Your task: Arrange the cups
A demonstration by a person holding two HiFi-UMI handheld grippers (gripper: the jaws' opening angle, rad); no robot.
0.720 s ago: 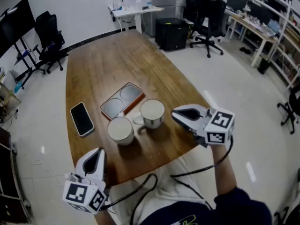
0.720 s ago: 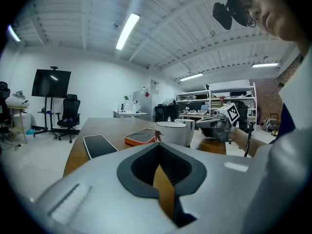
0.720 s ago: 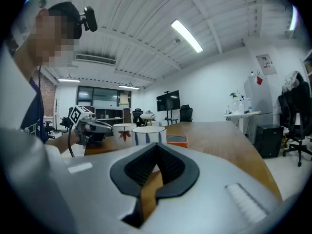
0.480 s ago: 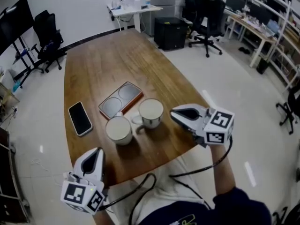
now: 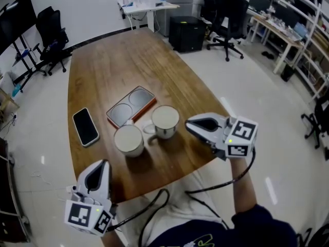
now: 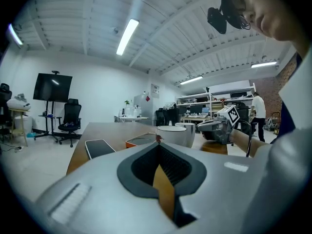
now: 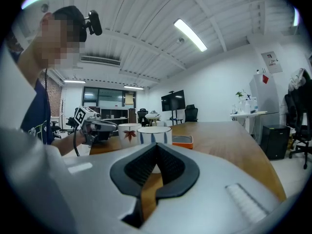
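Observation:
Two white cups stand side by side on the wooden table (image 5: pixel 108 71), near its front edge. The left cup (image 5: pixel 128 139) bears a red leaf (image 7: pixel 129 132). The right cup (image 5: pixel 165 121) has blue stripes (image 7: pixel 154 133) and its handle points at the left cup. Behind them lies an orange tray (image 5: pixel 131 106) with two round recesses, both bare. My left gripper (image 5: pixel 104 162) hovers at the table's front edge, below the left cup, shut and holding nothing (image 6: pixel 157 143). My right gripper (image 5: pixel 188 125) is level with the striped cup, to its right, shut and holding nothing (image 7: pixel 157 144).
A black phone (image 5: pixel 85 126) lies left of the tray. Beyond the table's far end stand a black cabinet (image 5: pixel 187 35), office chairs (image 5: pixel 229 14) and a white desk (image 5: pixel 149 9). Cables run from both grippers across the person's lap.
The head view has shifted a little, so everything sits slightly further left in the picture. Both grippers and both cups keep their places relative to the table.

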